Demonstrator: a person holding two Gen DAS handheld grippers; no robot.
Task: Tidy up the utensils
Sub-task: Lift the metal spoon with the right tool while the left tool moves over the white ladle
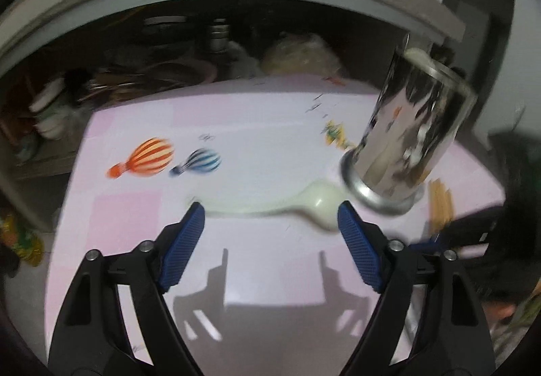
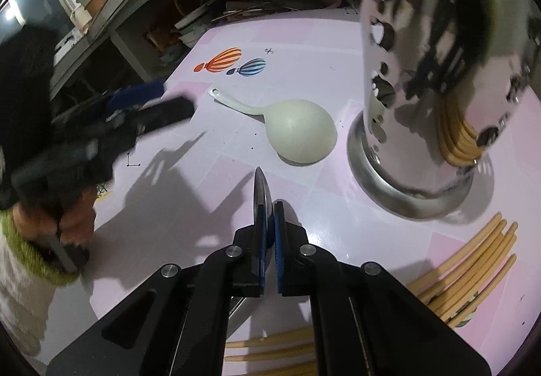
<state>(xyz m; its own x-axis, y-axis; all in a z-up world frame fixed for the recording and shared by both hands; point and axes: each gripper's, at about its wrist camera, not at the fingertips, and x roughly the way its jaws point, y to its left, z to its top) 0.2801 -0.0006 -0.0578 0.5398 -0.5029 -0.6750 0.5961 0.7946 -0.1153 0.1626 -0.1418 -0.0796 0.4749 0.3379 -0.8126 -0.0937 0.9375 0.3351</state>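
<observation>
While your right gripper (image 2: 269, 207) clamps the knife (image 2: 261, 186) and your left gripper (image 1: 270, 217) gapes empty before the rice paddle (image 1: 297, 203), lift the blade into the perforated steel holder (image 2: 422, 71) up to its right.

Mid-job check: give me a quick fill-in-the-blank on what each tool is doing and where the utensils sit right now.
1. The right tool is shut on a thin ____ blade.
2. The left tool is ____, nothing between its pads.
3. The white spoon lies flat on the ____.
4. The loose chopsticks lie ____ the metal holder.

Missing words: metal; open; table; outside
</observation>
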